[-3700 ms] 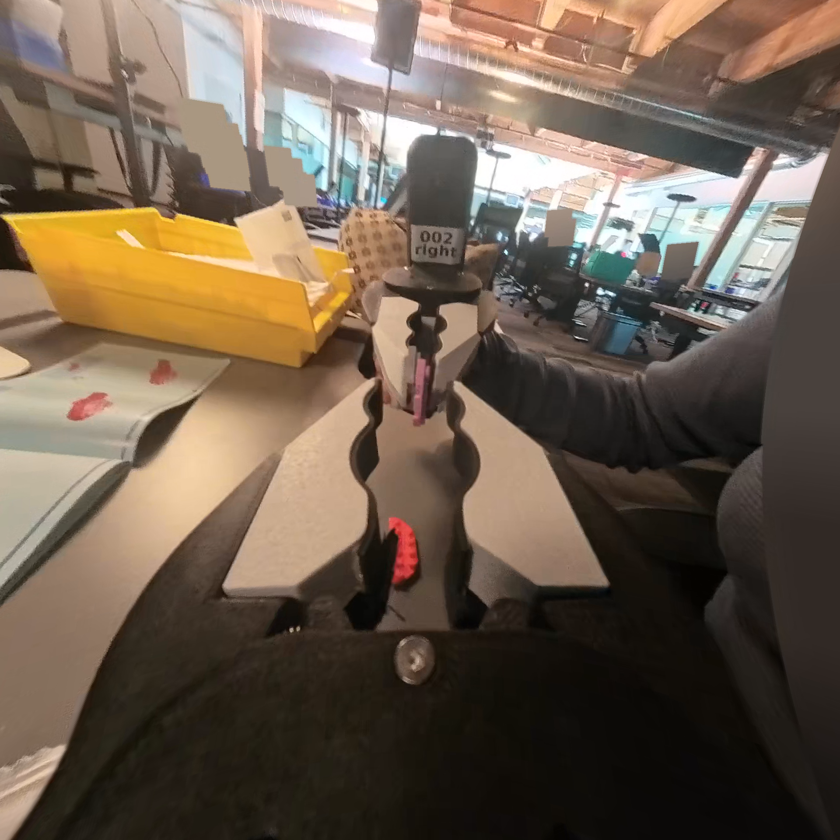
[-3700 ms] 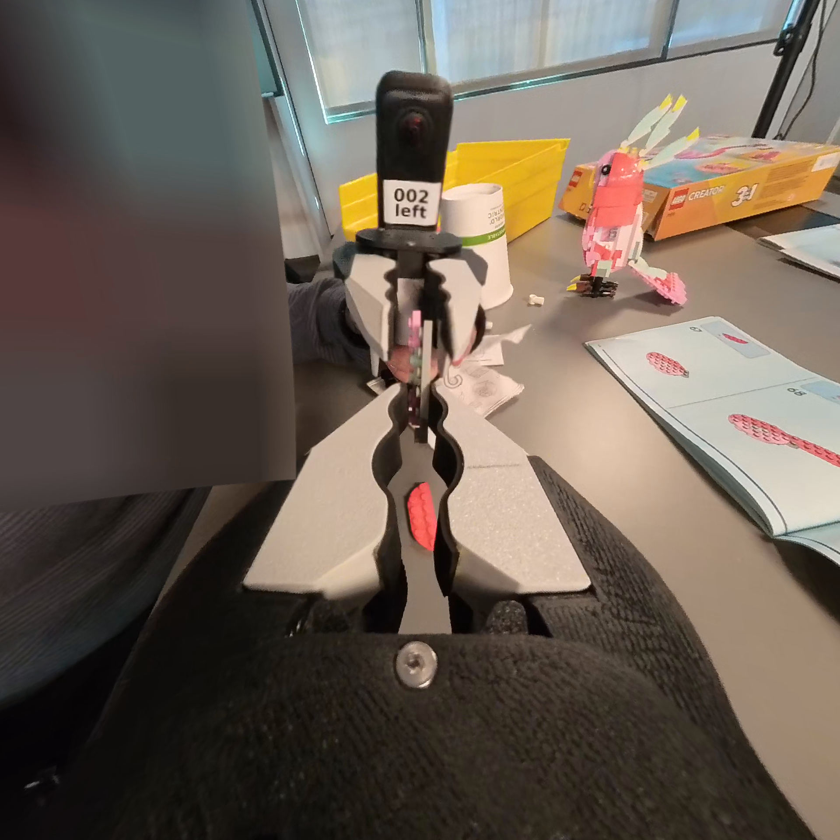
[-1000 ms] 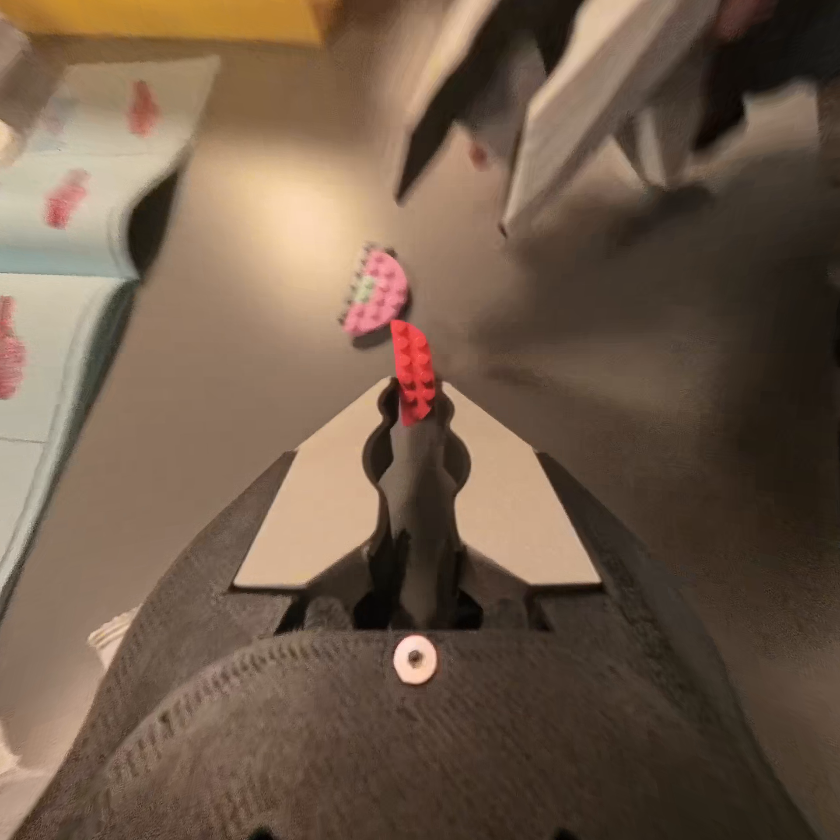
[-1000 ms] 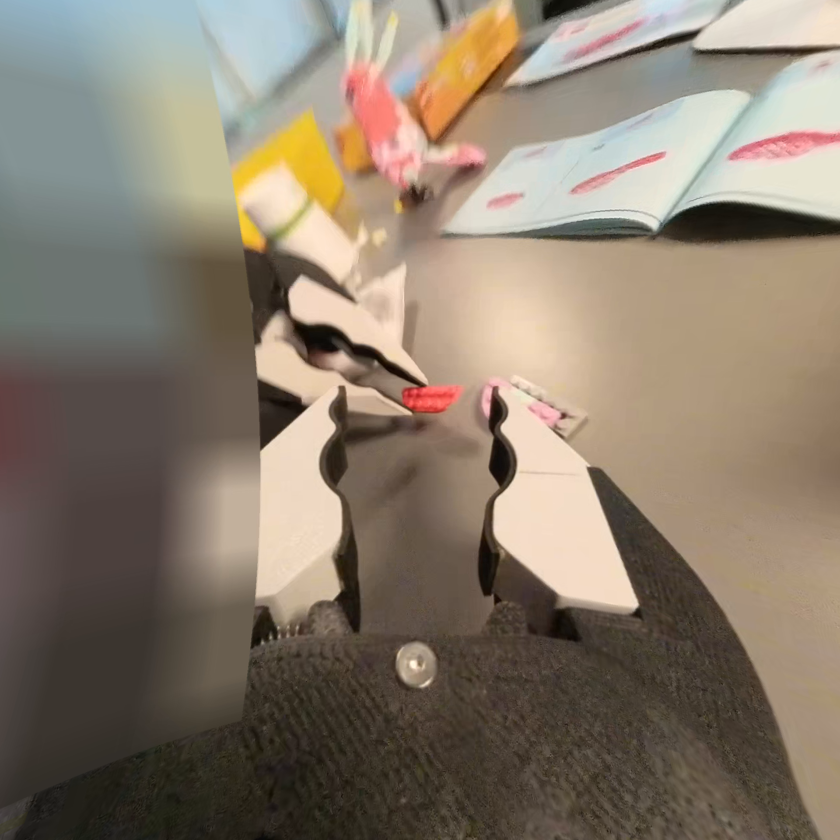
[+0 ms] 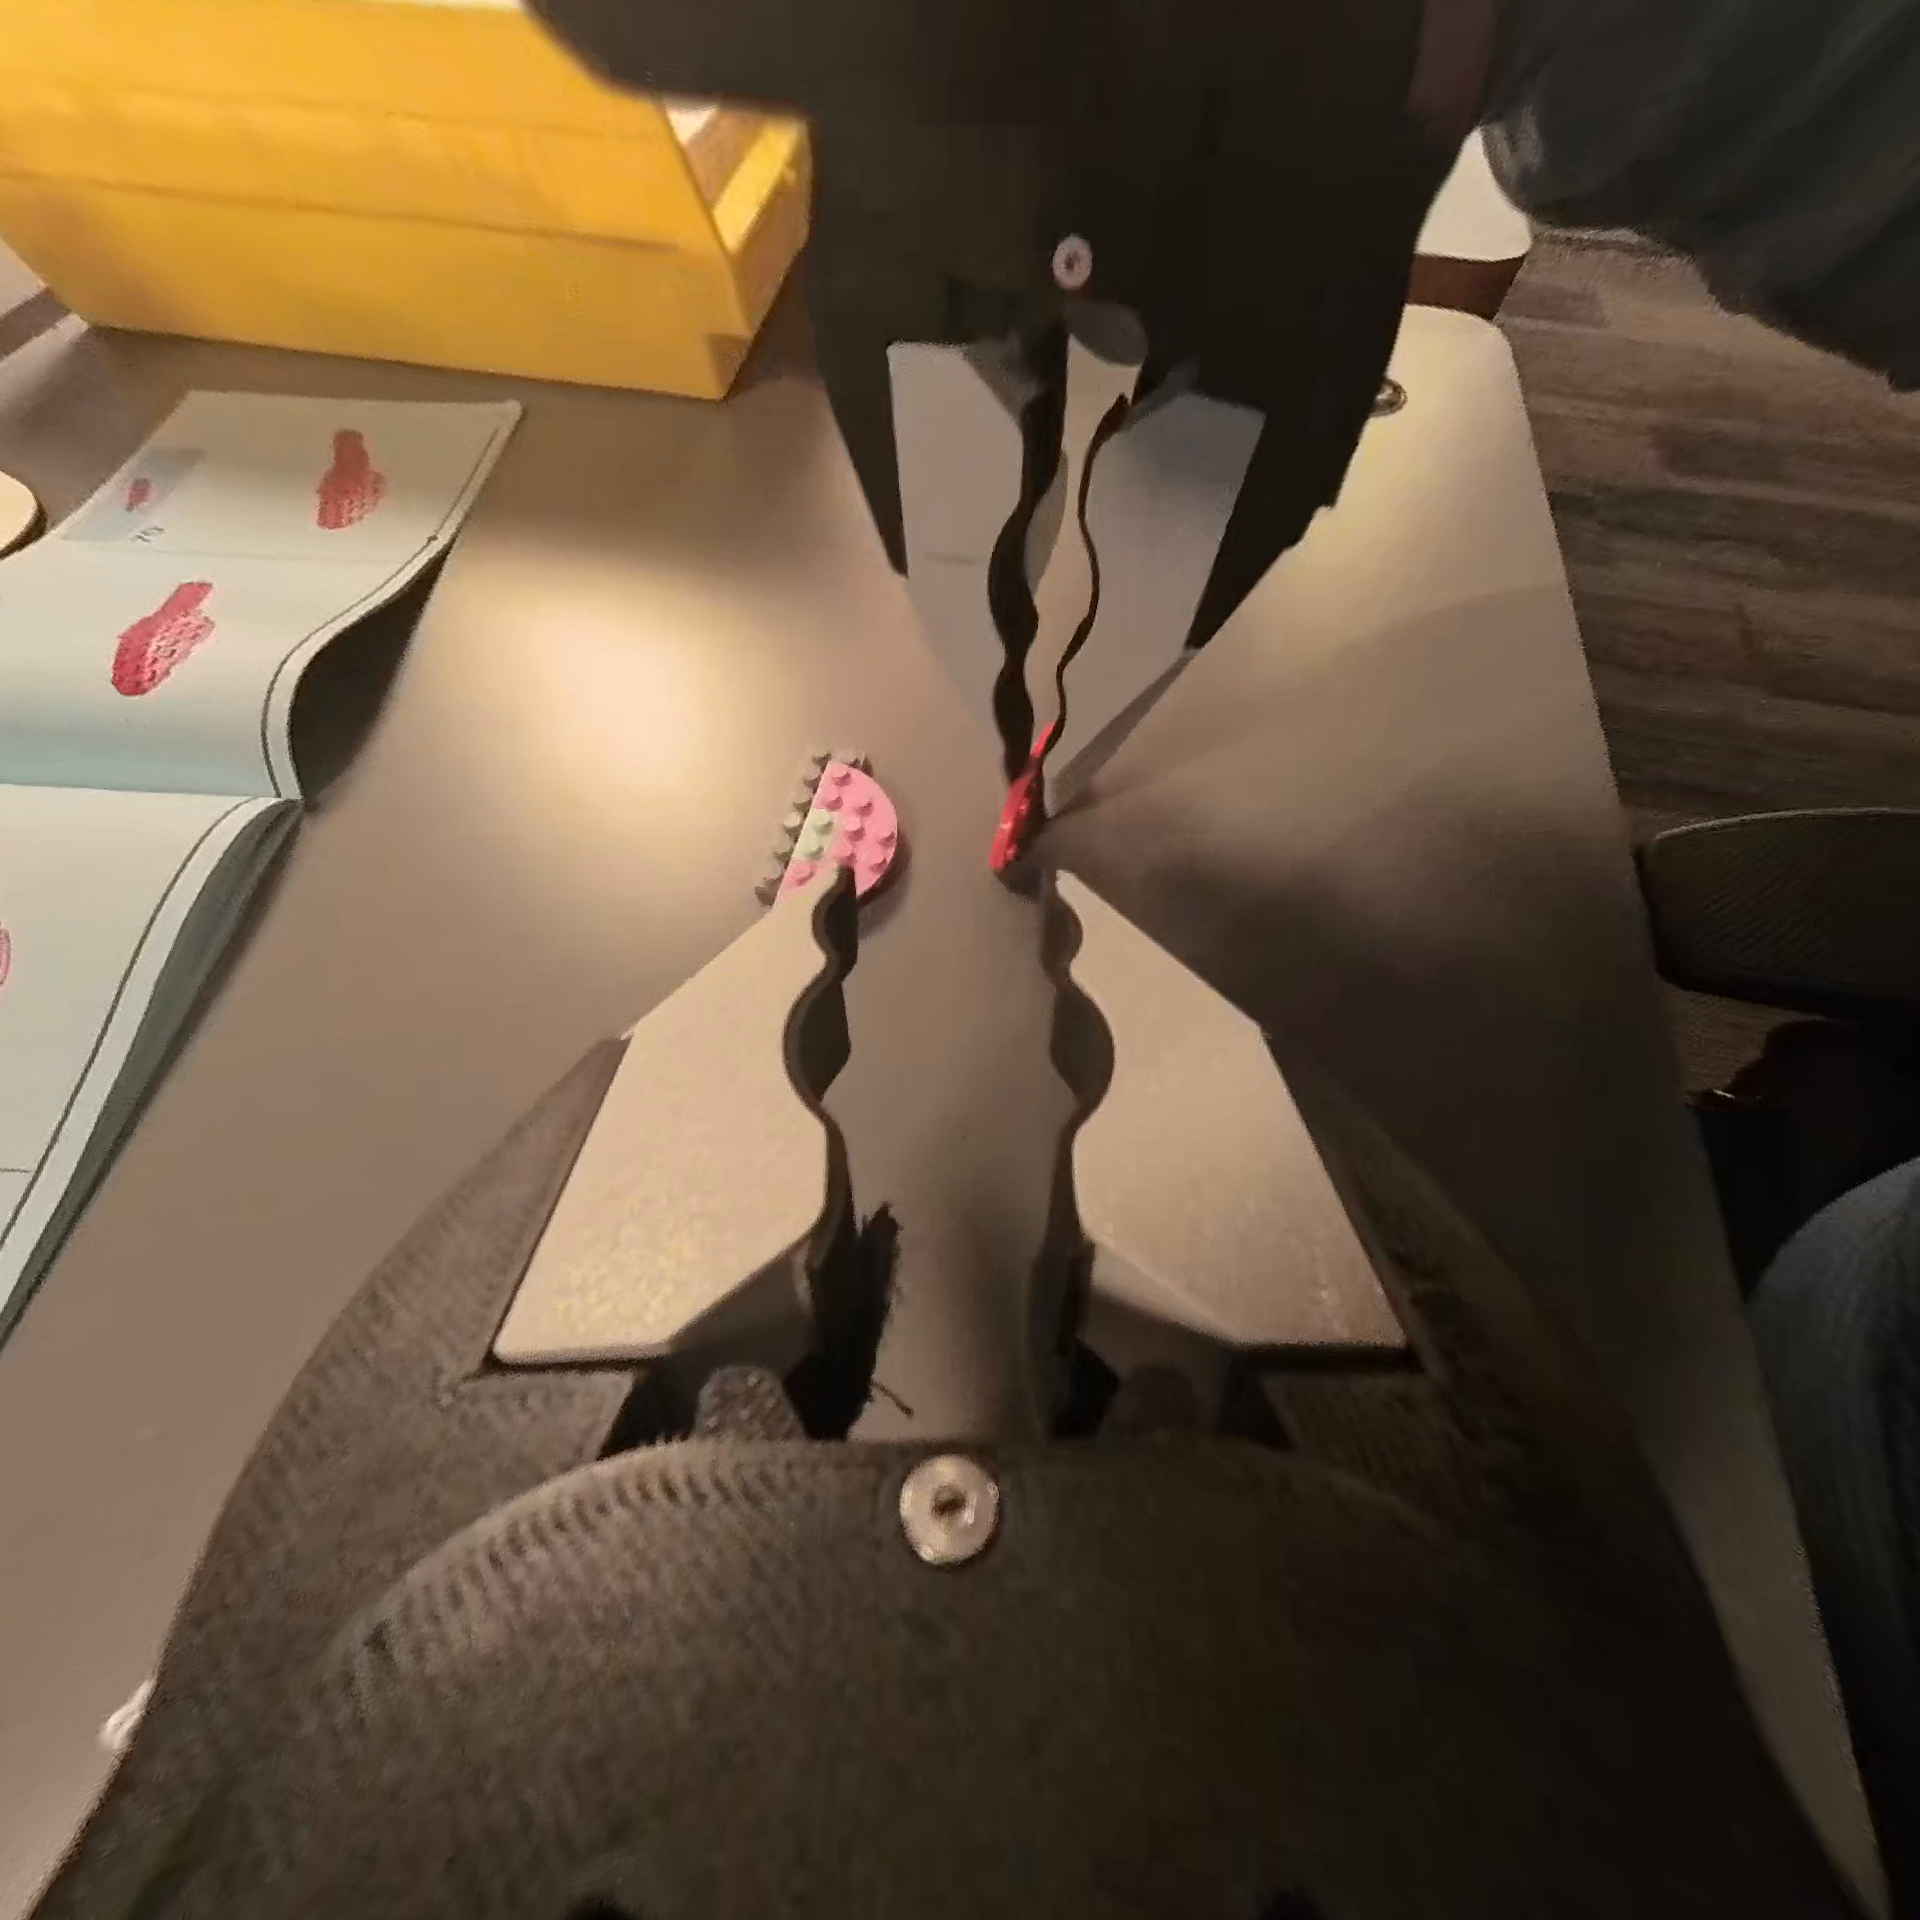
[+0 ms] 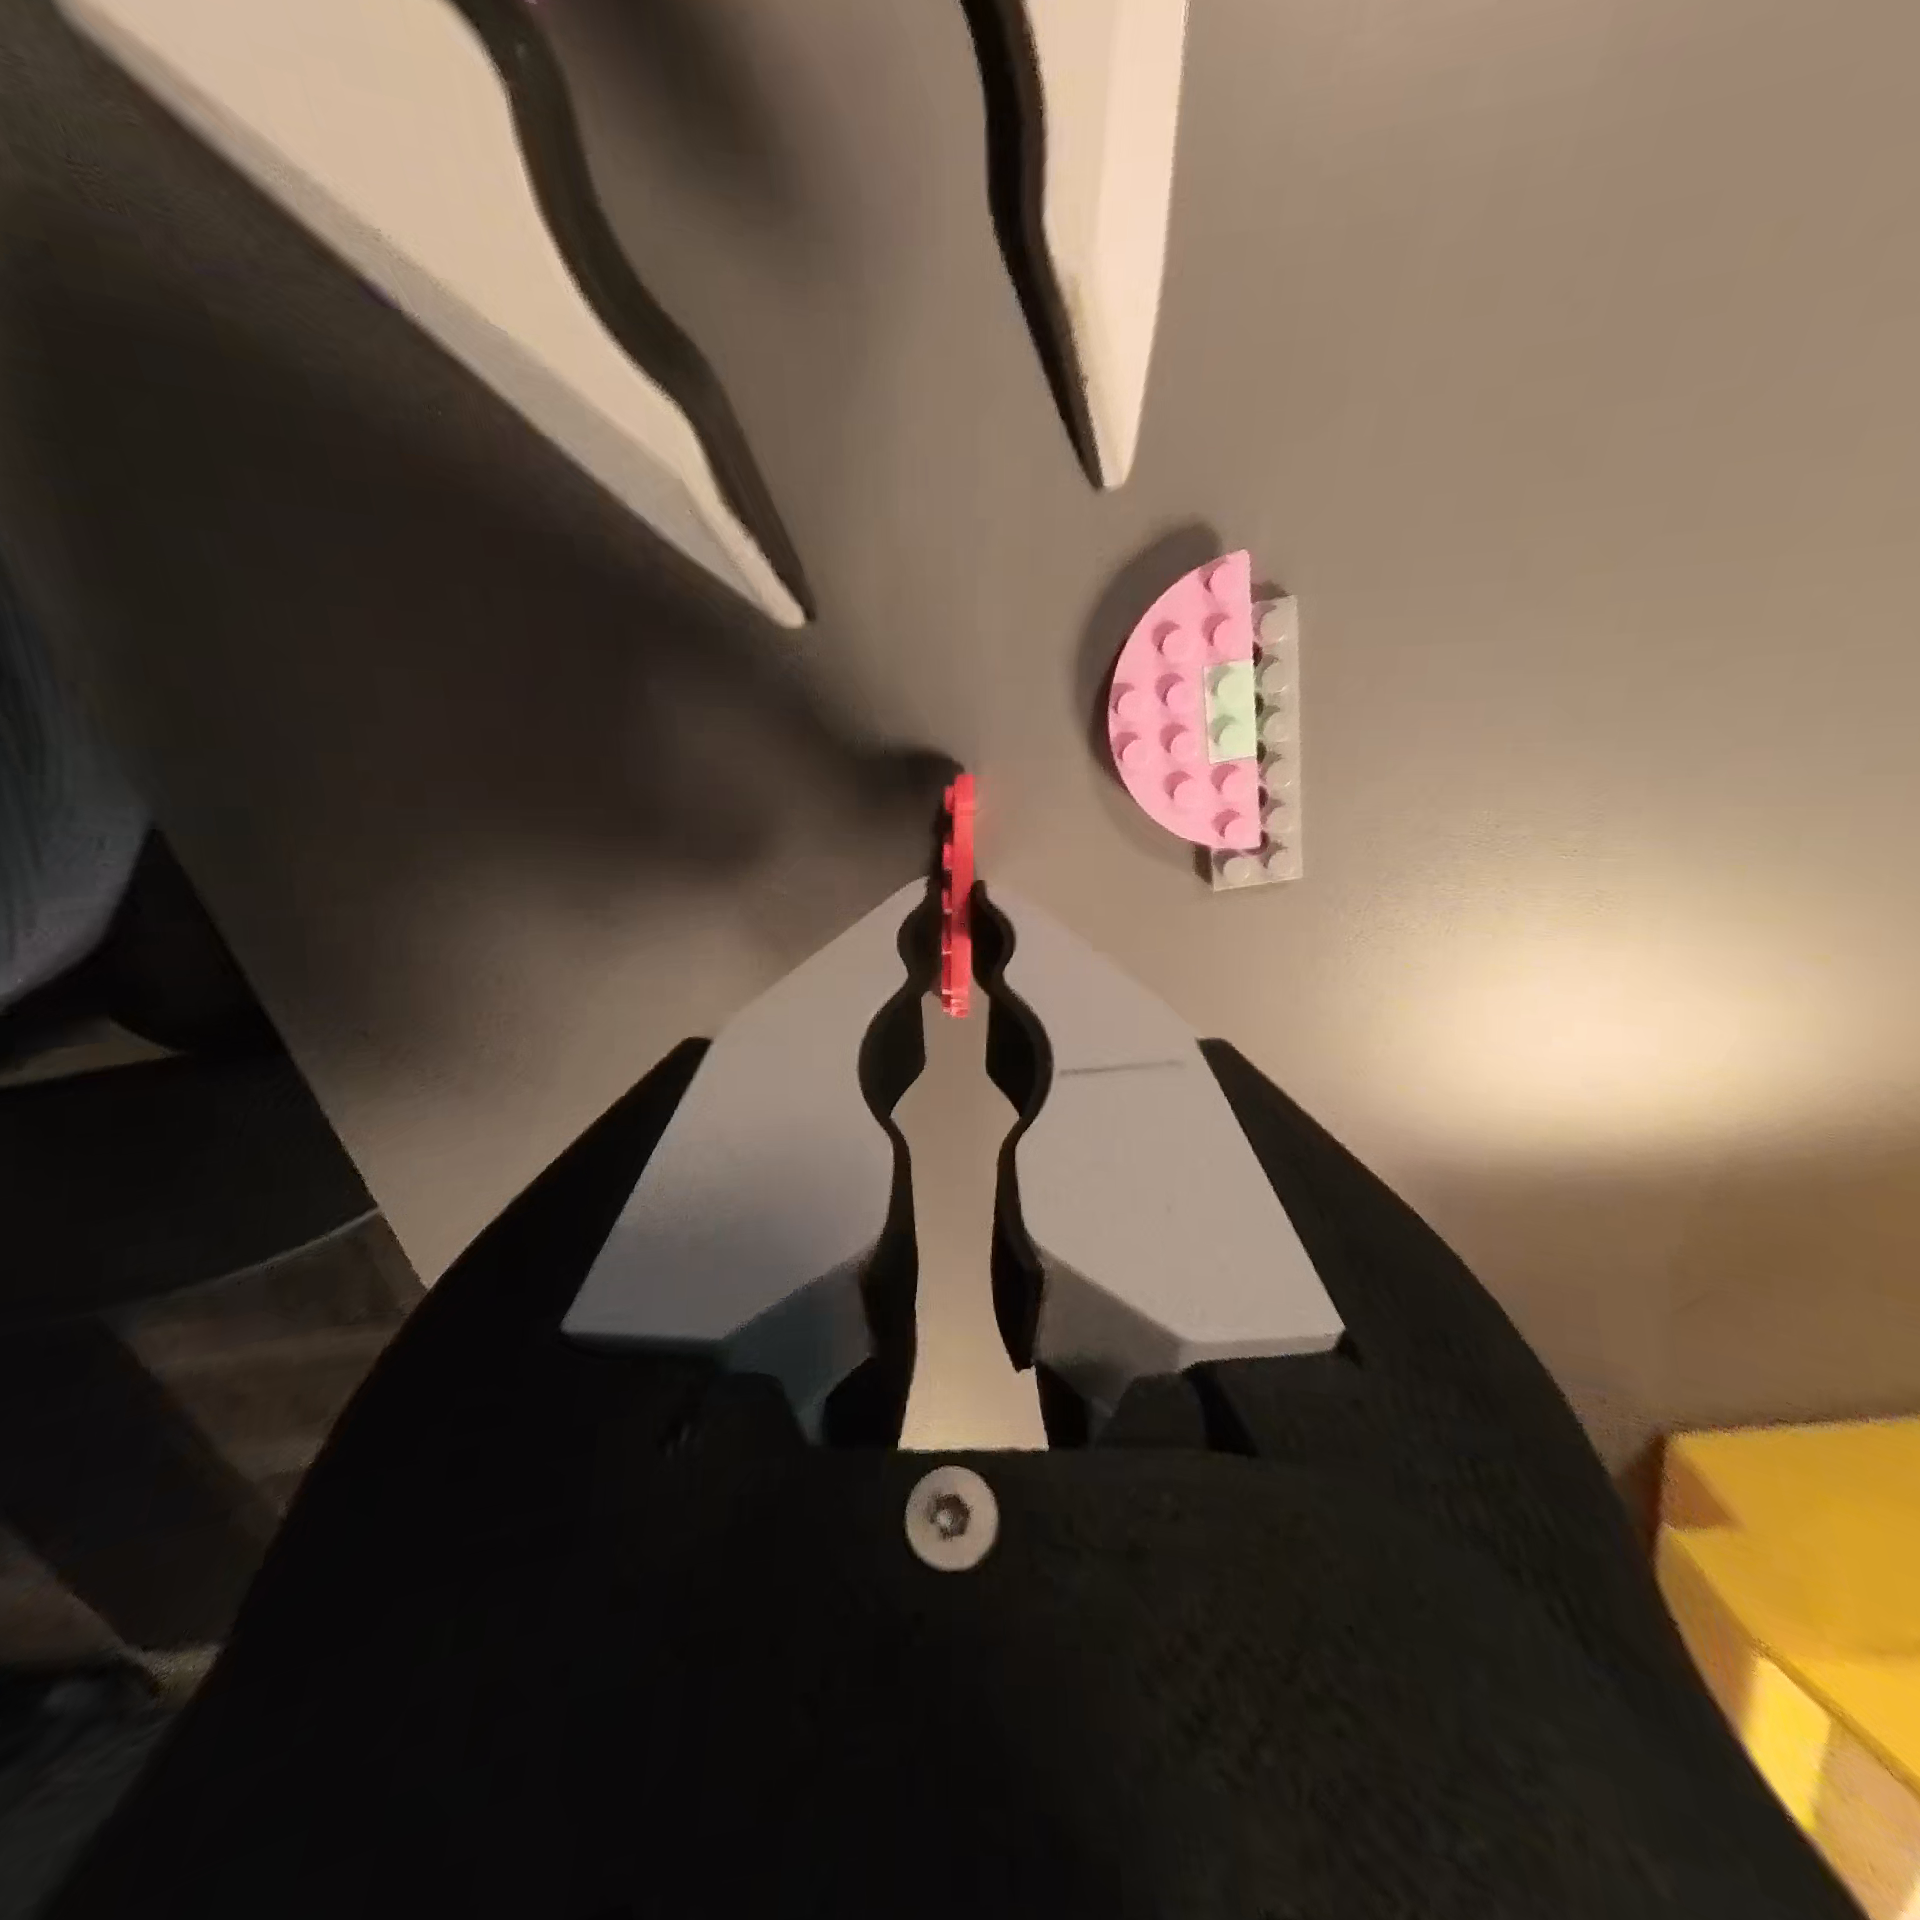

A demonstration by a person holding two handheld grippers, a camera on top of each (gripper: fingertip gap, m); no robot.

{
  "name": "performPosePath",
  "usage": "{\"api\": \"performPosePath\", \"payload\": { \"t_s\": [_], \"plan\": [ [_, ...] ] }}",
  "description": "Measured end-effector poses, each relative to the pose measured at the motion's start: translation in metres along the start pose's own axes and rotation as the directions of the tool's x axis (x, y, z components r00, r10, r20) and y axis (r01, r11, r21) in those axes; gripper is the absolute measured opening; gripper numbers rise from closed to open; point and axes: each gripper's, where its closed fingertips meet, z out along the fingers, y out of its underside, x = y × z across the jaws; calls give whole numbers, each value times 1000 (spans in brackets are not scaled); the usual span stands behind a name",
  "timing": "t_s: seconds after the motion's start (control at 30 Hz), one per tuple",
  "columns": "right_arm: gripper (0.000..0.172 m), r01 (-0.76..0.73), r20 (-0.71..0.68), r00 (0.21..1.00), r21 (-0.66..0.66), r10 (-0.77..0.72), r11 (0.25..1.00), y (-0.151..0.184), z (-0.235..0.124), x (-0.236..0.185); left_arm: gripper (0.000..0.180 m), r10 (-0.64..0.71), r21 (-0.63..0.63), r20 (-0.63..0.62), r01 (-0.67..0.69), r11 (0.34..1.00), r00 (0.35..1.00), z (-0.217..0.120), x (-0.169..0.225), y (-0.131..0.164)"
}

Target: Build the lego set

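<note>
Left wrist view: grey table [image 5: 623, 675], yellow bin [image 5: 364, 187] and open booklet [image 5: 156, 644] are seen ahead-left. Left gripper [image 5: 940, 883] is held open, nothing gripped; pink half-round plate [image 5: 847, 831] lies at its left fingertip.

Right wrist view: right gripper [image 6: 961, 894] is clamped on red plate [image 6: 958, 894], held on edge, long axis pointing forward along the fingers, tip near the table.

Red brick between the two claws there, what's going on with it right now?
The right claw is shut on the thin red brick, holding it on edge just above the table. The left claw is open and holds nothing. A pink half-round brick piece lies flat nearby, beside an open booklet.
</note>
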Motion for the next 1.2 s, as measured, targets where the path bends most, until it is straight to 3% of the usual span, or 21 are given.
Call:
{"api": "performPosePath", "payload": {
  "t_s": [0.27,0.3,0.37,0.43,0.47,0.5,0.57,0.7,0.9,1.07,1.2],
  "plan": [
    [3,35,212,975,183,-74,983,-29,-34,6,33,-69,24,-130,72,997,989,15,-5,-22],
    [3,41,228,970,200,-87,979,-33,-38,7,27,-83,20,-147,87,996,986,17,-6,-24],
    [3,53,213,972,207,-98,977,-36,-39,16,7,-121,19,-180,126,992,976,19,-9,-28],
    [4,47,182,979,235,-91,971,-39,-38,25,3,-170,10,-172,175,985,970,20,-18,-27],
    [8,37,145,986,258,-77,965,-40,-37,32,3,-215,-1,-165,218,976,963,21,-24,-26],
    [23,37,94,993,280,-66,959,-40,-35,41,3,-277,-16,-143,278,960,950,23,-32,-24],
    [41,85,8,996,314,-92,946,-33,-28,51,3,-407,-45,-141,405,913,902,26,-43,-18],
    [50,155,-98,987,410,-125,899,-23,-6,58,3,-615,-127,-163,602,788,771,36,-50,-2],
    [50,157,-129,986,545,-102,824,-27,-6,51,3,-676,-168,-175,655,737,716,38,-50,2],
    [52,141,-116,989,547,-93,825,-24,-6,47,3,-684,-192,-222,656,729,695,37,-45,-1],
    [42,91,-61,996,529,-69,844,-18,-3,45,3,-697,-252,-240,650,717,676,37,-44,1]
  ]
}}
